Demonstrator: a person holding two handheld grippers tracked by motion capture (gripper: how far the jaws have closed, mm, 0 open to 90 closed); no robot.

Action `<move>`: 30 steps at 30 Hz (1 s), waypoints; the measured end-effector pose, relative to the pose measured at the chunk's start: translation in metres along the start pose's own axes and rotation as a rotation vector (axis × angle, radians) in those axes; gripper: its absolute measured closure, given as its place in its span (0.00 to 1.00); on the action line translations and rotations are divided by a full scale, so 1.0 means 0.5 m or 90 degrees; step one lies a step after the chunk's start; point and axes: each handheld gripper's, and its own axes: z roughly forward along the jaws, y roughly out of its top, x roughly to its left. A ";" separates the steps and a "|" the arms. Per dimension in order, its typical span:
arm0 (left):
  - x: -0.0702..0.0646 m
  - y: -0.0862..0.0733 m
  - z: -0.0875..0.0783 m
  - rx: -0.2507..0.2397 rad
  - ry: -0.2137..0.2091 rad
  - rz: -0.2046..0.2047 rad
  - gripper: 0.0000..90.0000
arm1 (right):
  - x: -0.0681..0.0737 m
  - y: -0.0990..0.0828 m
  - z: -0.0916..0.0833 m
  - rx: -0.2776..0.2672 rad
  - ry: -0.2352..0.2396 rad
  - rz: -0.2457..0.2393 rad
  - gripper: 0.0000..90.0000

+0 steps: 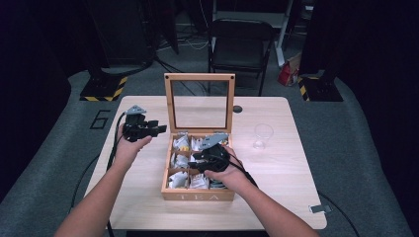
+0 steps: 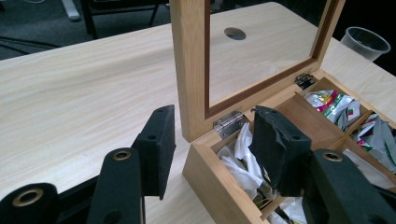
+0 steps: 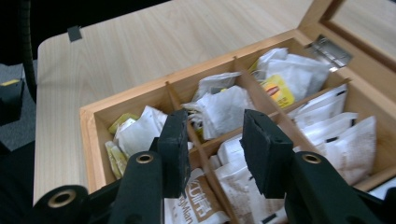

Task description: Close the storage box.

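A wooden tea box [image 1: 197, 196] stands mid-table with its glass-paned lid [image 1: 170, 103] upright. Its compartments hold white tea bags [image 3: 219, 109], one with a yellow label [image 3: 278, 88]. My right gripper [image 1: 194, 160] hovers low over the box's middle compartments. In the right gripper view its jaws [image 3: 217, 116] stand open astride a wooden divider, gripping nothing. My left gripper [image 1: 157, 129] is held at the box's far left corner. There [image 2: 214, 113] one jaw is outside the box wall [image 2: 219, 186] and the other over a corner compartment of tea bags [image 2: 243, 154]. It is open and touches nothing.
A clear plastic cup [image 1: 263, 136] stands right of the box. A cable hole [image 1: 237, 109] sits in the table behind the lid. A black folding chair [image 1: 241, 47] stands beyond the far edge. Bare tabletop [image 1: 143, 187] lies left of the box.
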 end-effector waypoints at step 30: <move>0.004 0.002 -0.012 -0.008 0.005 0.007 0.55 | 0.041 0.004 0.066 0.024 0.065 -0.019 0.76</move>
